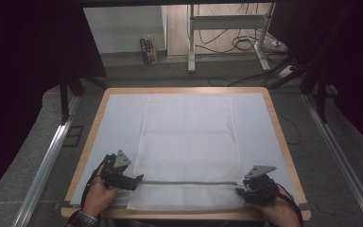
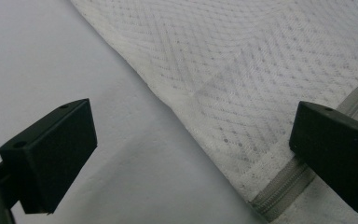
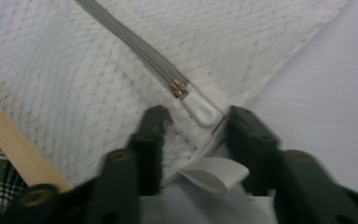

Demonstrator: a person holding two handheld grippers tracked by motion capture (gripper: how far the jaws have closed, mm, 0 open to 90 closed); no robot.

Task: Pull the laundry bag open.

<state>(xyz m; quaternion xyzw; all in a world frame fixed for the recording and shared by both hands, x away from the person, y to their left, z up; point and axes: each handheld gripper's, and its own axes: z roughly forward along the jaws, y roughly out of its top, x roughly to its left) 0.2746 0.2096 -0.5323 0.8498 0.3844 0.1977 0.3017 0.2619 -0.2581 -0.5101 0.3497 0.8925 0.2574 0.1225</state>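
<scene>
A white mesh laundry bag [image 1: 189,146] is lying flat on the pale sheet [image 1: 118,123] that is covering the wooden table [image 1: 283,137]. The bag's near end is lying close to the table's near edge. A grey zipper [image 1: 189,182] is running across the bag near that end, from its left edge to its right edge.

The left gripper [image 1: 133,180] is resting at the left end of the zipper, held in the person's left hand [image 1: 97,196]. In the left gripper view, its jaws are standing wide apart: one is sitting over the bare sheet, the other over the zipper [image 2: 284,184], with the bag's edge [image 2: 177,105] running between them. Neither jaw is pressing on anything.

The right gripper [image 1: 244,188] is sitting at the right end of the zipper, in the right hand [image 1: 279,213]. In the right gripper view, its jaws are standing partly closed on either side of the bag's corner, where the white zipper pull [image 3: 199,110] is lying at the end of the zipper [image 3: 135,46]. The pull is lying just ahead of the gap between the jaw tips. The fabric corner is lying between the jaws, but whether the pads are pressing on it cannot be told. A folded white tab [image 3: 213,173] is showing lower between the jaws.
</scene>
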